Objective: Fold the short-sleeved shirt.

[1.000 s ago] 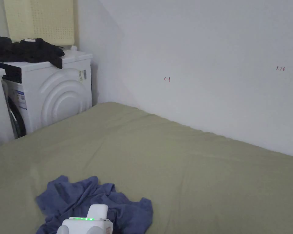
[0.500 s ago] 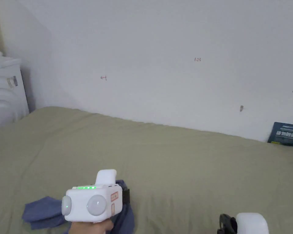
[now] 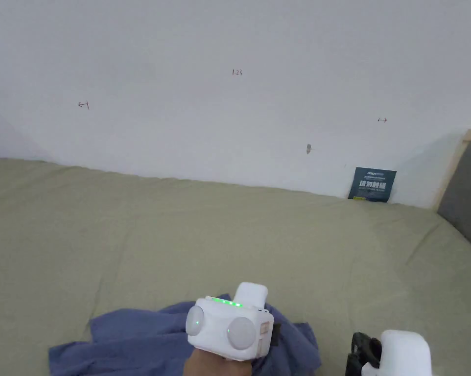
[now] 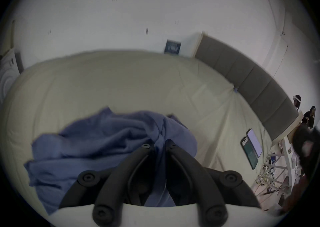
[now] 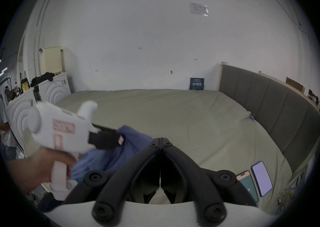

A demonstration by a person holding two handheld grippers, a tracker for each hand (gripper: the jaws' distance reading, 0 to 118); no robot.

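1. On my head view the blue shirt (image 3: 146, 338) lies crumpled on the olive bed sheet (image 3: 229, 235), at the near edge, left of centre.
2. My left gripper (image 4: 157, 145) has its two black jaws drawn in on a bunched ridge of the shirt; cloth runs down between them, and both tips seem to press on it (the picture is a little blurred there).
3. From the head view I see the white body of that left gripper (image 3: 271, 338) over the right part of the shirt, green lights on top, my hand (image 3: 215, 364) under it.
4. My right gripper (image 5: 160, 140) has its jaws closed tip to tip with nothing between them; it hovers above the sheet, just right of the shirt (image 5: 121, 151).
5. The right gripper view also catches the left gripper (image 5: 119, 139) from the side, its black nose sunk in the blue cloth.
6. Two phones (image 5: 254, 182) lie side by side at the bed's near right corner, well apart from the shirt.
7. A grey padded headboard (image 5: 270, 102) runs along the right side of the bed; a small dark card (image 3: 372, 184) leans against the white wall (image 3: 229, 98).
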